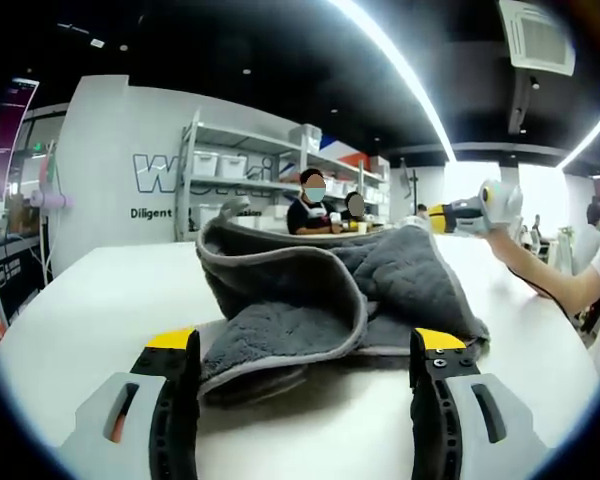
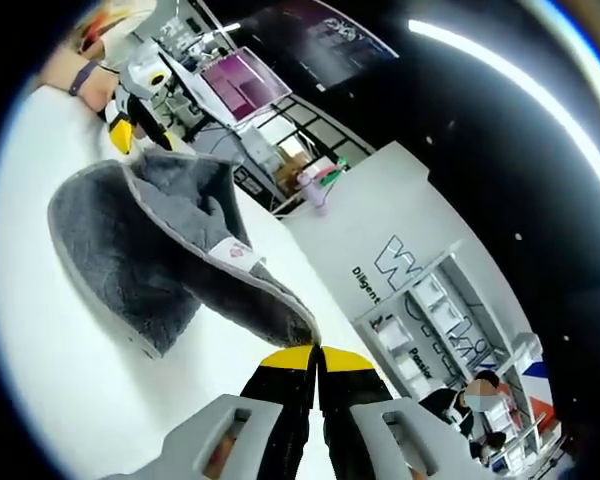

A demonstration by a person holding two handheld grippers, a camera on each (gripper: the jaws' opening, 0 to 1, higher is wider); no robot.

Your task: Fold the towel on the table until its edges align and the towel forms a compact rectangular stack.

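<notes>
A grey plush towel (image 1: 330, 290) with a lighter hem lies crumpled on the white table (image 1: 100, 290), its far edge raised into a ridge. My left gripper (image 1: 305, 340) is open, its yellow-tipped jaws standing on either side of the towel's near fold. At the towel's far right corner is my right gripper (image 1: 465, 215), held by a hand. In the right gripper view, my right gripper (image 2: 315, 355) is shut on the towel's (image 2: 140, 240) hemmed edge, lifting it off the table (image 2: 40, 330). The left gripper (image 2: 130, 115) sits at the towel's other end.
Beyond the table's far edge stand shelves with white bins (image 1: 230, 165), and people (image 1: 313, 205) sit there. A person's arm (image 1: 550, 275) reaches in from the right. Bare tabletop lies to the left of the towel.
</notes>
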